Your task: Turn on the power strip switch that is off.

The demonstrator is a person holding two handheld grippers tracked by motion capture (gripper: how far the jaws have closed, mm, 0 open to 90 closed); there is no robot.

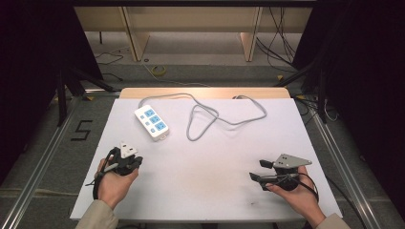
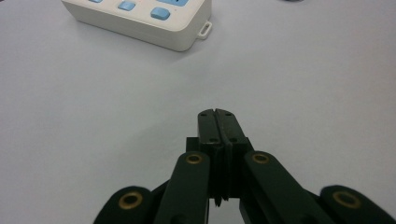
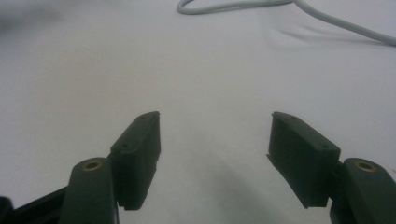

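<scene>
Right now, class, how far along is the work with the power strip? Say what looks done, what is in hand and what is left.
Nothing looks done: the power strip lies untouched on the white table, its grey cable looped loosely beside it. In hand: nothing. The left hand-held gripper is shut and empty, pointing at the strip; the right hand-held gripper is open and empty. Reaching and handling the strip probably remain.

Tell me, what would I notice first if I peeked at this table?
Probably the white plastic power strip with blue sockets, lying toward the far left of the white table, with its long grey cable looping off to the right. Nearer the person, the left black tongs are pinched shut on nothing, while the right black tongs stand wide open.
</scene>
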